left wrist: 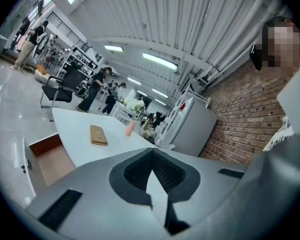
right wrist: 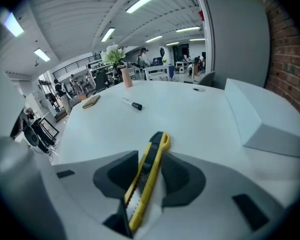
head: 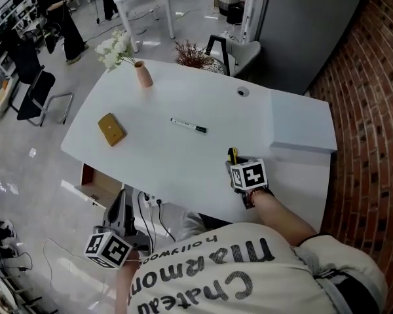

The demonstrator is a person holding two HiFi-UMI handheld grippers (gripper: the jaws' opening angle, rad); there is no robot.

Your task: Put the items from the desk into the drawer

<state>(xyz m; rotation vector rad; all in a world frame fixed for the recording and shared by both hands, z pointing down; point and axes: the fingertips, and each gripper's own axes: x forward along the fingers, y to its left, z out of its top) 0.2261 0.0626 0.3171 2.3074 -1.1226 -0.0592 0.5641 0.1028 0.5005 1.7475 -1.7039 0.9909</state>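
- gripping a yellow utility knife (right wrist: 149, 176), the right gripper (right wrist: 151, 156) has its jaws closed on the knife's body, and the knife's dark end sticks out past the pads
- in the head view this gripper sits low over the near right part of the white desk (head: 183, 169), with the knife pointing away from the person
- the left gripper (left wrist: 151, 151) holds nothing, its dark pads meeting at the tips; it hangs below the desk's near edge, close to the person's shirt
- the drawer (head: 98, 185) stands pulled out under the desk's left side, just beyond the left gripper, with its reddish-brown inside showing
- a black-and-white marker (head: 188, 125) lies flat near the middle of the desk, well apart from the right gripper
- a tan wallet-like case (head: 111, 129) lies flat toward the desk's left side, near the edge above the drawer
- a pink vase (head: 143, 74) with white flowers (head: 116, 50) stands upright at the far left corner
- a low white block (head: 301, 126) rests on the desk's right end, beside a brick wall (head: 373, 110)
- a round cable hole (head: 242, 91) sits near the far edge, between the vase and the block
- people and black chairs are in the room beyond the desk
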